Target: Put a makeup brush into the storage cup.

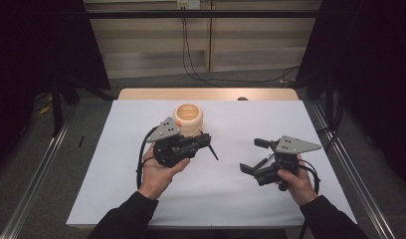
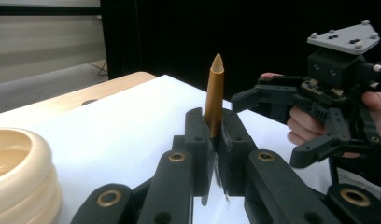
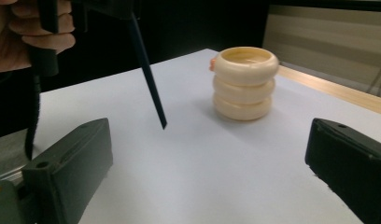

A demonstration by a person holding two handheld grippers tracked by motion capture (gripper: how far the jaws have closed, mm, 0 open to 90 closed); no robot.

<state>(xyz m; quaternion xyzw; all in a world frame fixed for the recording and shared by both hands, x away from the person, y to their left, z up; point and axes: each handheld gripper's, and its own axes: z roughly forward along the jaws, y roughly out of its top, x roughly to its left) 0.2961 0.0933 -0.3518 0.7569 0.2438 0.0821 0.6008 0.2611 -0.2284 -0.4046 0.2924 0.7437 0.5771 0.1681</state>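
Left gripper (image 2: 215, 140) clamped on pen (image 2: 214, 95), raised above white sheet (image 1: 270, 199), apparently presenting it. Right gripper (image 1: 252, 155) gapes wide, empty, likely to take it. Ringed holder (image 1: 188, 119) beyond.

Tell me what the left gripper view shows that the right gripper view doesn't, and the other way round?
The left gripper view alone shows the pen's gold, pointed upper end, clamped between the left gripper's shut jaws, and the right gripper beyond it, open in a hand.

The right gripper view alone shows the whole cream holder, three stacked rings with an open top, the pen's dark thin lower end hanging above the sheet, and its own gripper's jaws spread wide with nothing between them.

Both share the white sheet, the wooden table edge, the pen and the holder.
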